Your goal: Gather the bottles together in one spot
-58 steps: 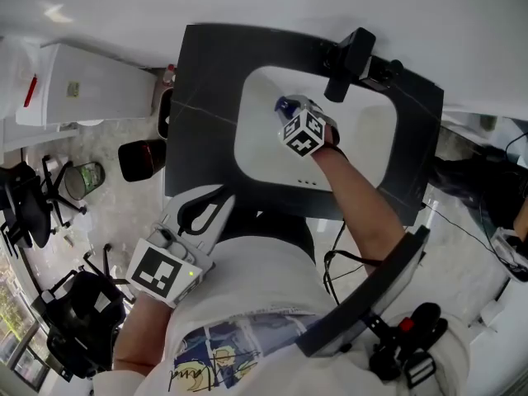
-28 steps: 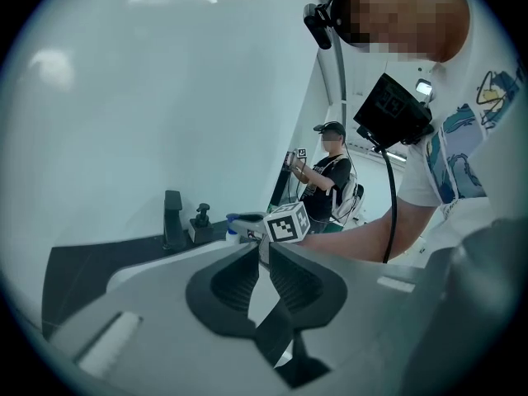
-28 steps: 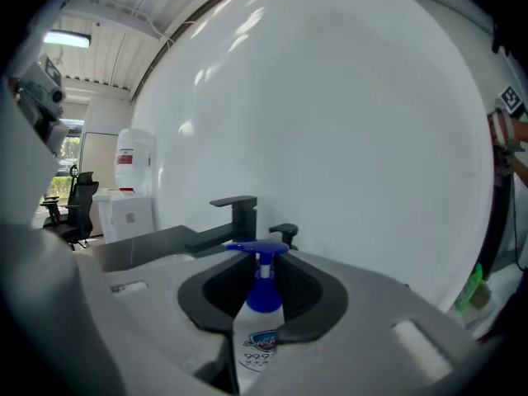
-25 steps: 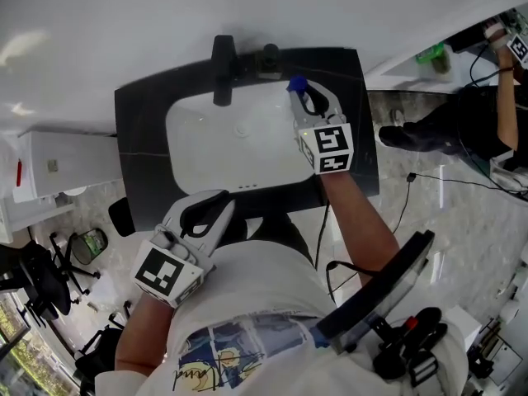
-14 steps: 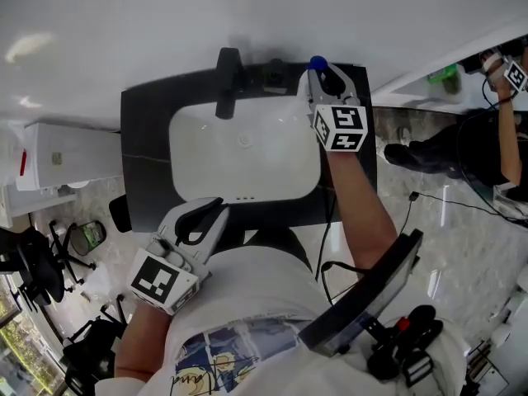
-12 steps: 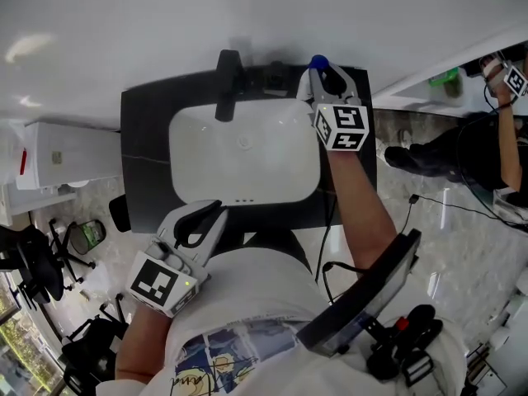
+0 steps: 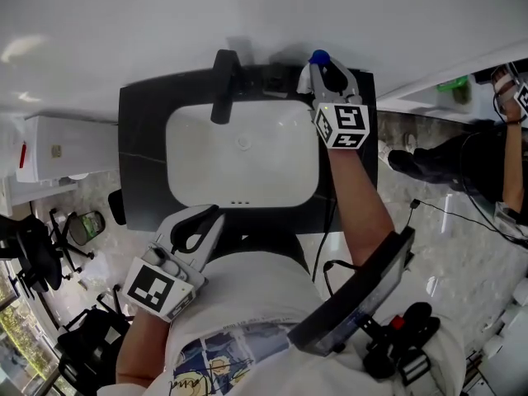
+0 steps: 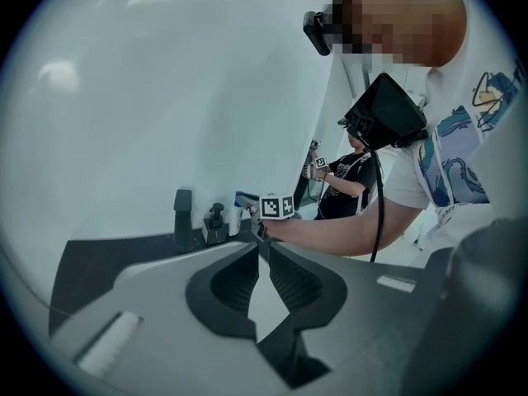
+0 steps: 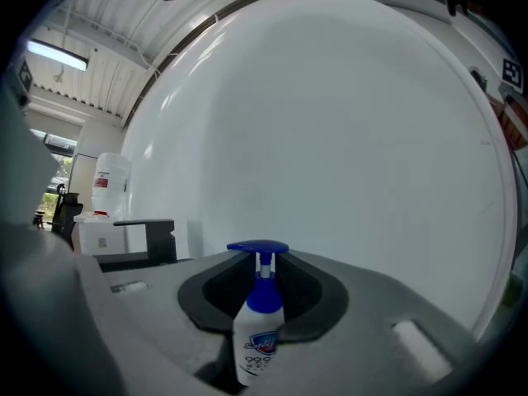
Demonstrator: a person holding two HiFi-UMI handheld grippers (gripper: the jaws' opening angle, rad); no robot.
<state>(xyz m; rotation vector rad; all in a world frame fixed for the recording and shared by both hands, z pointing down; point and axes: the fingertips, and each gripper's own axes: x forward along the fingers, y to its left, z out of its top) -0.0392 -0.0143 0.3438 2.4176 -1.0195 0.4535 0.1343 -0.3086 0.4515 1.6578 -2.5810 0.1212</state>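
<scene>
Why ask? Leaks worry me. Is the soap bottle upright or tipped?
Upright: held by the right tool, the soap bottle has its pump on top.

I wear a white T-shirt (image 7: pixel 247 304) with a blue and yellow print. My left tongs (image 7: pixel 210 218) and right tongs (image 7: pixel 321 72) are light grey with black insides, each bearing a white cube (image 7: pixel 341 126) of black square markers.

Bottle (image 9: pixel 262 324): white body, blue pump head and collar, blue-red logo print. Right gripper (image 9: pixel 262 275): grey shell, black inner lining; marker cube (image 7: pixel 341 126) white with black square pattern. Left gripper (image 8: pixel 264 250): same grey and black, same cube pattern. Counter (image 7: pixel 144 147) near-black; sink (image 7: pixel 190 172) white; faucet (image 7: pixel 223 85) black. Wall (image 7: pixel 247 7) white. Shirt (image 7: pixel 247 295) at 6 o'clock: white, blue print. Dispenser (image 7: pixel 58 147) at 9 o'clock: white, red label.
</scene>
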